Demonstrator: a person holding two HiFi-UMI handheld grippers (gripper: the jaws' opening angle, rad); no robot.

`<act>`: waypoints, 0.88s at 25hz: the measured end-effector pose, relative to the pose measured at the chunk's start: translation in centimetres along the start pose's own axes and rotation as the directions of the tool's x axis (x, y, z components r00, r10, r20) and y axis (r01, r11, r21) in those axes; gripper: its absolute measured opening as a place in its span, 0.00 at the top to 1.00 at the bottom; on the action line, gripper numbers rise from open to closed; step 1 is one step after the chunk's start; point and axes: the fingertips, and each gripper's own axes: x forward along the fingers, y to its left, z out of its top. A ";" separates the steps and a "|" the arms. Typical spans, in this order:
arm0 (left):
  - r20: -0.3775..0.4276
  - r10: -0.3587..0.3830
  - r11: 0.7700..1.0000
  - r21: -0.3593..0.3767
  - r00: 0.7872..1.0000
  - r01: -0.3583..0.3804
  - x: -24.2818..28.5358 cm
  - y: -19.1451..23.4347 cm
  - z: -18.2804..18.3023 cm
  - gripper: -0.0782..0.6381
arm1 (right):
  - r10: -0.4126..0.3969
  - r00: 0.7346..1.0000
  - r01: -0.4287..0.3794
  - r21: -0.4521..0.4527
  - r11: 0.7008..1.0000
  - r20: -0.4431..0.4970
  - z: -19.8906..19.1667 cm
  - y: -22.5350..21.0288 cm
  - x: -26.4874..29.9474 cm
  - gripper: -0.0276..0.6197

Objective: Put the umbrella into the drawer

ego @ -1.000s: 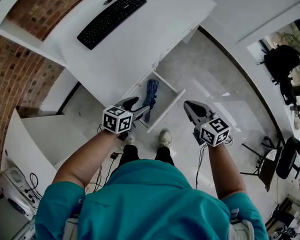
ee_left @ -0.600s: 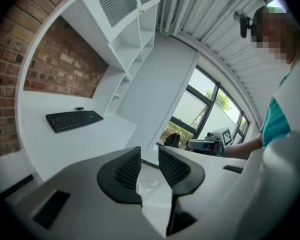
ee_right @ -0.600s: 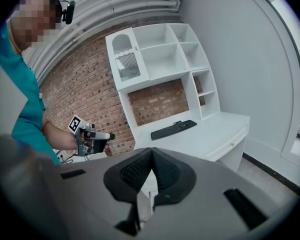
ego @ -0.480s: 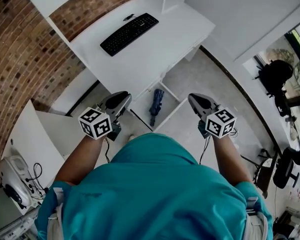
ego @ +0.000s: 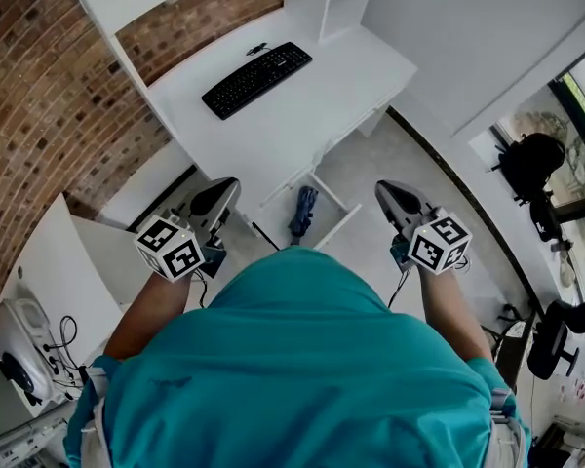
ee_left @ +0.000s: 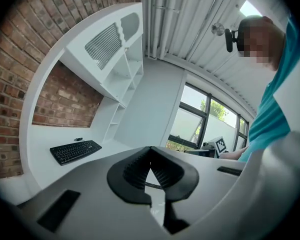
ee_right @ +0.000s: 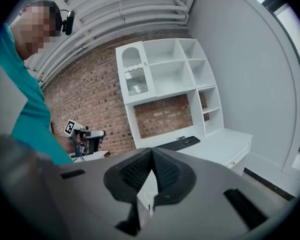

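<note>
We find the folded dark-blue fabric umbrella (ego: 303, 213) in the open white drawer (ego: 338, 228), long axis near-vertical in head view; left tool (ego: 226, 189) and right tool (ego: 386, 190): jaws together, empty.

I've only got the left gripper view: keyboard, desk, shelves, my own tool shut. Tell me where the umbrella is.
Observer: The head view shows the umbrella lying inside the drawer below the desk.
Operator: Report the drawer's state.
Observer: It is pulled out from under the desk and open.
Operator: Now give me the right tool.
Observer: In the right gripper view, the right tool has its jaws together with nothing between them.
</note>
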 end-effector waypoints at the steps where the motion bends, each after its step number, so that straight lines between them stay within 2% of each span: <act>1: 0.003 -0.005 1.000 0.006 1.000 0.005 0.1 -0.1 0.3 0.87 | 0.001 1.000 -0.001 0.005 1.000 0.004 0.1 -0.1 -0.1 0.92; 22: -0.007 -0.017 1.000 0.000 1.000 0.017 1.5 -0.6 0.5 0.87 | 0.025 0.999 -0.026 0.032 0.999 0.028 0.4 -0.5 0.5 0.92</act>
